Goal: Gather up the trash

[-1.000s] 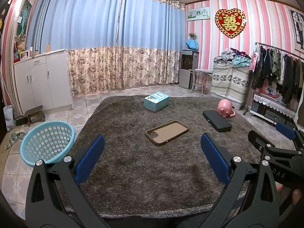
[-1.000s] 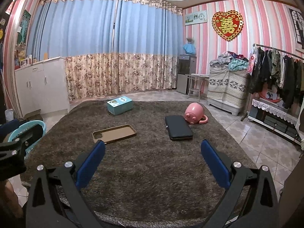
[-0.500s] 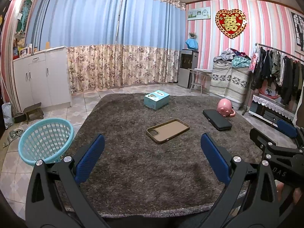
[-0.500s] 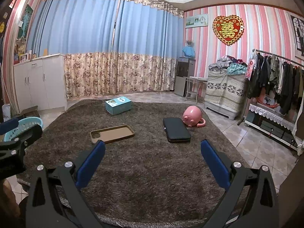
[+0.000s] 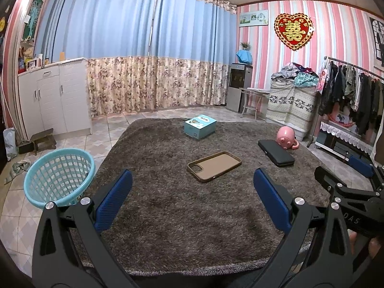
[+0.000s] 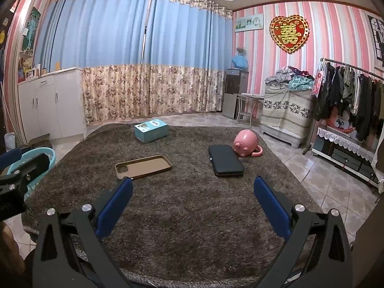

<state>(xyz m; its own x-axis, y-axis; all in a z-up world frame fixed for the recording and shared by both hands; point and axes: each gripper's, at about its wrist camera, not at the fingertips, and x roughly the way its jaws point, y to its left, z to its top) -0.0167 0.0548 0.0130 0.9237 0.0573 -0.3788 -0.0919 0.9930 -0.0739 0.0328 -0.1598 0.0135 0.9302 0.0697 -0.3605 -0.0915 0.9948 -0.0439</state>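
A shaggy grey-brown rug (image 5: 182, 216) carries a tan phone case (image 5: 214, 166) with a darker brown rim, a teal box (image 5: 200, 126) with a pale printed top, a flat black case (image 5: 276, 152) and a pink pig-shaped toy (image 5: 285, 138). Beside the rug stands a light turquoise lattice basket (image 5: 58, 176) on pale tiles with a grey zigzag pattern. The curtains (image 5: 148, 55) are plain blue above and cream floral below. The wall (image 6: 336, 38) has pink and white stripes and bears a red heart ornament (image 6: 289, 33) with gold characters. The cabinet (image 5: 54, 98) is white. Both grippers have black frames and blue pads (image 5: 114, 204).
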